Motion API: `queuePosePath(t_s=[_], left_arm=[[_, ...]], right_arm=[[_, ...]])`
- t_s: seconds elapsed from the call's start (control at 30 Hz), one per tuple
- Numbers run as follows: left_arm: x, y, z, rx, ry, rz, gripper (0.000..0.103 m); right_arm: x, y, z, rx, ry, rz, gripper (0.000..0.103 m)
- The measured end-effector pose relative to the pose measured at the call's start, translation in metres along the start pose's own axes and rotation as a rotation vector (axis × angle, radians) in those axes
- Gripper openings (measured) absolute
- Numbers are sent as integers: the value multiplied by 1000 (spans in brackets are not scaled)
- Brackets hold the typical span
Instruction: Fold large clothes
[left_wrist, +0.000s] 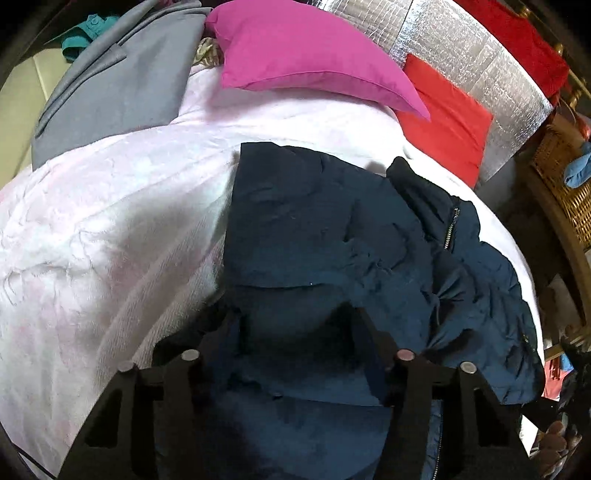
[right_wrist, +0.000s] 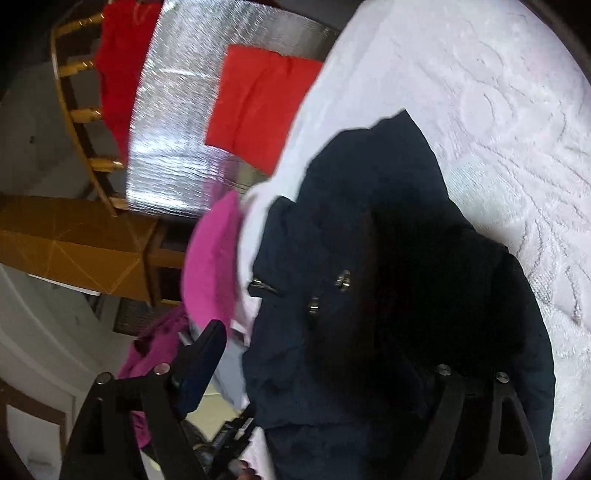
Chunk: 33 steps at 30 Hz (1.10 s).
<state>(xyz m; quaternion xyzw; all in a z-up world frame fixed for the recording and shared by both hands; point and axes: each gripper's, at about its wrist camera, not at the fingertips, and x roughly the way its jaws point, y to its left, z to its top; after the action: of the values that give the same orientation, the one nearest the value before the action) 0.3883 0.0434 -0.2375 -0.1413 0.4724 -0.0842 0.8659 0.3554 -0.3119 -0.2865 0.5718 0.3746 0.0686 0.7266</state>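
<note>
Left wrist view: the left gripper has its jaws spread wide, with a fold of the navy padded jacket bulging up between them; whether they pinch it I cannot tell. The jacket lies crumpled on the white bedspread, toward the bed's right edge, below a magenta pillow and a red pillow. Right wrist view: the right gripper is wide open, one finger off the bed's edge, the other hidden in the jacket's cloth.
</note>
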Motion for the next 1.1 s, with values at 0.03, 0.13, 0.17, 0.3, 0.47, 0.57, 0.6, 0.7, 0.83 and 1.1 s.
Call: queuePosePath(t_s=[0.03, 0.13, 0.17, 0.3, 0.47, 0.57, 0.6, 0.7, 0.83, 1.1], left_arm=[[0, 1, -1, 2, -2, 4, 51], [8, 7, 4, -9, -7, 4, 39], [8, 9, 4, -15, -9, 3, 35], [15, 13, 12, -24, -6, 5, 28], [15, 8, 11, -8, -2, 27, 28], [16, 5, 11, 3, 8, 57, 31], [15, 3, 11, 9, 8, 62, 31], [11, 0, 12, 33, 8, 79, 32], [0, 5, 18, 25, -8, 73, 34], [-4, 17, 26, -30, -57, 71, 66]], right_arm=[[6, -1, -1, -5, -1, -36, 70], [16, 1, -3, -62, -2, -132, 26], [16, 5, -4, -90, -16, -147, 26], [4, 33, -7, -228, -102, -139, 21], [3, 54, -4, -377, -193, -240, 21], [22, 34, 4, -386, -170, -380, 21], [26, 26, 5, -387, -152, -409, 22], [26, 27, 10, -420, -128, -419, 23], [-6, 29, 21, -374, -159, -340, 61], [-51, -4, 52, -251, -204, -300, 85]])
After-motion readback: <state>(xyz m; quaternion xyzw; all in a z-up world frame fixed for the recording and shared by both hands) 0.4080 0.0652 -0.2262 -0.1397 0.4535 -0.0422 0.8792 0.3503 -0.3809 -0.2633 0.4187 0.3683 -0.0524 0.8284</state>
